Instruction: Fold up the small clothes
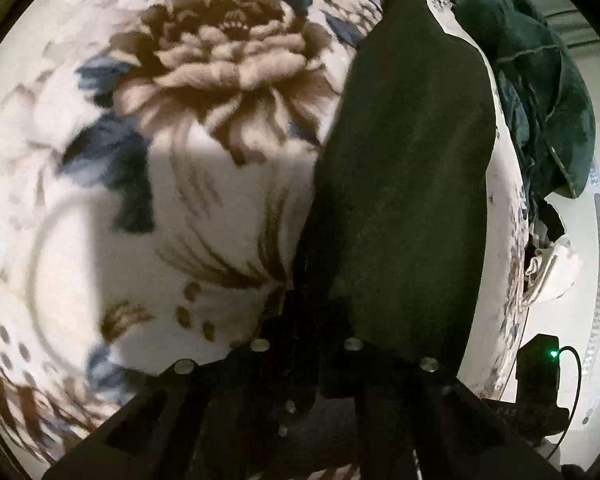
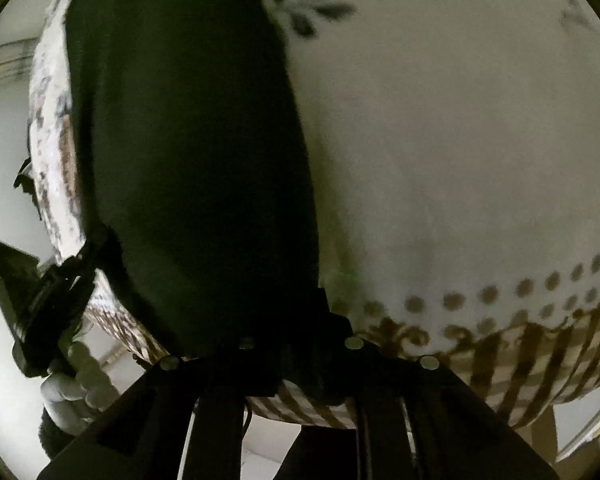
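Claws pinched shut on dark cloth (image 1: 404, 184): left claw (image 1: 320, 320) at one end, right claw (image 2: 296, 340) at another, over floral blanket (image 1: 204, 92).

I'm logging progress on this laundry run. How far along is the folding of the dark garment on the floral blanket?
Done: little that shows; no finished fold is visible. In hand: the dark garment lies stretched along the floral blanket, and both the left gripper and right gripper appear shut on its near edge, though the dark cloth hides the jaws. Left: the fold itself, plus the green clothes pile waiting at the blanket's edge.
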Demonstrator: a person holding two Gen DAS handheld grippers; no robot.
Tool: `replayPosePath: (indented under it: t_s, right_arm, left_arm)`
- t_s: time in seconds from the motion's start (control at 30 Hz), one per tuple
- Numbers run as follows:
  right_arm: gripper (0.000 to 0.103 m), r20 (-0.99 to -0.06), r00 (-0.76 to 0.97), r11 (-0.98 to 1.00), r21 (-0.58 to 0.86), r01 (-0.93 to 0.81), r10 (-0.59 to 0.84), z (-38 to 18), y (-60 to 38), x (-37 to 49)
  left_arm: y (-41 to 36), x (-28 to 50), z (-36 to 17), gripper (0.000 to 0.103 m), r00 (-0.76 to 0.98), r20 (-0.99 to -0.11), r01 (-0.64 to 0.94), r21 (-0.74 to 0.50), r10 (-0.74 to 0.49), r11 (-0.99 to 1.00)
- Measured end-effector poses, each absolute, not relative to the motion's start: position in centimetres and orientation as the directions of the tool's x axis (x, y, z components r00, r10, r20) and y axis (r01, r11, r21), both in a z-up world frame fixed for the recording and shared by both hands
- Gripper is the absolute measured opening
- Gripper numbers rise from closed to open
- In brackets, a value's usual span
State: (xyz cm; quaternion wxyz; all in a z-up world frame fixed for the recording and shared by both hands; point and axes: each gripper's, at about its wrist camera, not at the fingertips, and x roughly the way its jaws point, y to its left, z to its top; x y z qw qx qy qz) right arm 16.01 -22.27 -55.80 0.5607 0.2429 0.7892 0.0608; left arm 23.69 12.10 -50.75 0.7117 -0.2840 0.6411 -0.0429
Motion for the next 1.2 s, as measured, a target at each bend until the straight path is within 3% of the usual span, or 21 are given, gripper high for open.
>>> replayPosePath:
  t_s: [0.1, 0.17, 0.3, 0.33, 0.47, 0.5, 0.53, 0.63, 0.9, 1.0, 1.07, 1.13, 1.17, 1.2]
  right_arm:
    - [0.012, -0.872, -0.23, 0.875, 0.342, 0.343, 0.432, -56.7, -24.3, 15.6]
    - [0.011, -0.871, -0.23, 0.868, 0.335, 0.367, 0.434, -57.1, -24.3, 15.3]
    - [0.015, -0.856, -0.241, 0.861, 0.359, 0.361, 0.458, -57.1, -24.3, 15.0]
    - [0.018, -0.848, -0.245, 0.854, 0.369, 0.366, 0.471, -57.3, -24.3, 14.9]
    - [0.018, -0.839, -0.263, 0.862, 0.384, 0.331, 0.475, -57.5, -25.0, 13.7]
    - [0.018, -0.844, -0.26, 0.867, 0.385, 0.318, 0.47, -57.4, -24.8, 13.5]
    - [0.018, -0.849, -0.255, 0.872, 0.383, 0.306, 0.462, -57.3, -24.3, 13.3]
    - [0.007, -0.87, -0.226, 0.884, 0.371, 0.283, 0.438, -56.3, -23.7, 12.5]
    - [0.007, -0.873, -0.186, 0.879, 0.398, 0.264, 0.451, -53.4, -23.5, 11.9]
    - [0.007, -0.86, -0.221, 0.877, 0.403, 0.261, 0.46, -54.9, -22.3, 12.1]
    - [0.007, -0.844, -0.266, 0.879, 0.405, 0.253, 0.465, -56.8, -21.8, 12.1]
    - [0.011, -0.835, -0.268, 0.872, 0.424, 0.245, 0.481, -57.0, -22.3, 12.4]
    - [0.021, -0.82, -0.265, 0.859, 0.457, 0.231, 0.507, -56.7, -22.4, 12.4]
    - [0.031, -0.811, -0.241, 0.843, 0.489, 0.224, 0.534, -56.3, -22.8, 12.4]
  left_arm:
    - [12.3, 23.8, -51.2, 0.006, 0.155, -0.893, -0.288, -0.449, -0.421, 0.846]
    - [13.1, 23.7, -51.5, 0.009, 0.143, -0.853, -0.315, -0.519, -0.501, 0.794]
    - [13.2, 21.7, -51.0, 0.037, 0.114, -0.827, -0.313, -0.556, -0.551, 0.77]
    - [12.7, 20.9, -51.0, 0.037, 0.096, -0.832, -0.302, -0.547, -0.546, 0.781]
    - [9.3, 16.9, -51.7, 0.034, 0.009, -0.903, -0.228, -0.42, -0.43, 0.878]
    - [8.9, 16.4, -51.5, 0.008, 0.018, -0.916, -0.219, -0.395, -0.401, 0.892]
    - [8.7, 15.9, -51.2, 0.006, 0.038, -0.923, -0.221, -0.381, -0.383, 0.898]
    - [9.1, 15.2, -50.0, 0.006, 0.101, -0.927, -0.27, -0.374, -0.361, 0.887]
    - [10.6, 15.4, -49.2, 0.006, 0.111, -0.936, -0.258, -0.351, -0.333, 0.9]
    - [11.0, 15.6, -51.5, 0.006, 0.066, -0.949, -0.253, -0.316, -0.31, 0.914]
    - [10.8, 15.6, -52.1, 0.007, 0.051, -0.924, -0.273, -0.379, -0.38, 0.884]
    - [10.8, 15.6, -51.5, 0.013, 0.07, -0.904, -0.265, -0.425, -0.422, 0.866]
    - [10.9, 15.5, -51.1, 0.019, 0.094, -0.885, -0.25, -0.464, -0.456, 0.85]
    - [11.2, 15.4, -51.1, 0.041, 0.111, -0.872, -0.245, -0.489, -0.477, 0.837]
